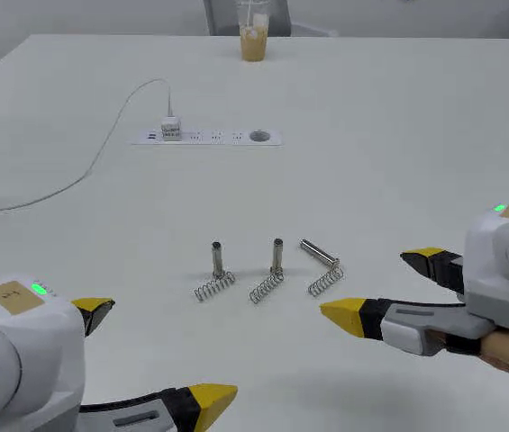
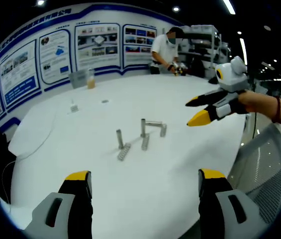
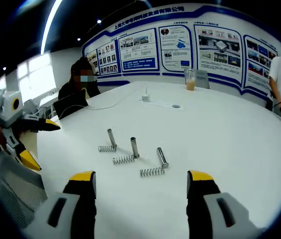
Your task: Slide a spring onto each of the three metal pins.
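Three short steel pins stand mid-desk. The middle pin (image 1: 277, 256) is a smooth grey cylinder set upright. The left pin (image 1: 218, 259) just beside it is upright too, and the right pin (image 1: 319, 253) on its other side lies flat. A coiled wire spring lies at each pin's foot, nearer the person: the middle spring (image 1: 267, 287), the left spring (image 1: 214, 287) and the right spring (image 1: 325, 279), none of them threaded on. The desk (image 1: 398, 135) is plain matte white. Right of the middle pin hover the right tongs (image 1: 380, 286), grey plastic with pointed yellow tips, spread wide, empty and touching nothing. Near and left of that pin, the left tongs (image 1: 152, 355) also gape wide and hold nothing. Far beyond the middle pin lies a white power strip (image 1: 206, 137) with a trailing cable (image 1: 101, 153), and beyond it a clear cup (image 1: 253, 36) of beige drink
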`<state>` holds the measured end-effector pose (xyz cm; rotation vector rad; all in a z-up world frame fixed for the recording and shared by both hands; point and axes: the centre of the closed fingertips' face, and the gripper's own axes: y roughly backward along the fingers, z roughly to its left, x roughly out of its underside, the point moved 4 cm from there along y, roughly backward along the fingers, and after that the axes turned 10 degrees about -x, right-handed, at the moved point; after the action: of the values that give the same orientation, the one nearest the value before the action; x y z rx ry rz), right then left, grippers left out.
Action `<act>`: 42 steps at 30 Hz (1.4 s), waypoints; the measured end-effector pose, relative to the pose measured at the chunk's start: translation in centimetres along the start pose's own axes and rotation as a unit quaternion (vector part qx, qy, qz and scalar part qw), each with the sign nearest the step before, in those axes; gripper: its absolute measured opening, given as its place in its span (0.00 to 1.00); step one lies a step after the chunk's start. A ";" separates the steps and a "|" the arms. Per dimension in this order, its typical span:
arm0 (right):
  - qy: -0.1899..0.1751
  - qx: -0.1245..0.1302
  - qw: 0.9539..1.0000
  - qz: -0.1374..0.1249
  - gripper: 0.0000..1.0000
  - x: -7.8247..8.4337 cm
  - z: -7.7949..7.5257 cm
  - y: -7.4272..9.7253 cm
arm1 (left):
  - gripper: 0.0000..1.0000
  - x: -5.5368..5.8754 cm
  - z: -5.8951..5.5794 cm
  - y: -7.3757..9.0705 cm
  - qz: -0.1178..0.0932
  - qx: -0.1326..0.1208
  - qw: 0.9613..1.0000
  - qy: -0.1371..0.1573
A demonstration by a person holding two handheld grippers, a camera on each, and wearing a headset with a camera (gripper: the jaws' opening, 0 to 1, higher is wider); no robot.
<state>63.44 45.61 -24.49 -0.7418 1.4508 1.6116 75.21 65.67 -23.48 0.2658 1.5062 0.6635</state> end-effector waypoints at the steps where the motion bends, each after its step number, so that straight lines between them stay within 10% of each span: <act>1: 0.001 0.000 1.000 0.001 0.74 0.0 -0.2 -0.2 | 0.90 0.0 0.0 0.0 0.000 0.000 1.000 0.000; 42: 0.021 -0.013 0.999 0.021 0.29 -1.1 -5.0 -9.6 | 0.84 0.3 -0.6 -1.8 0.009 -0.001 1.000 -0.017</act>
<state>71.84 40.42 -29.13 -0.7684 1.4881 1.6586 75.03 64.25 -24.73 0.2868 1.4725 0.6723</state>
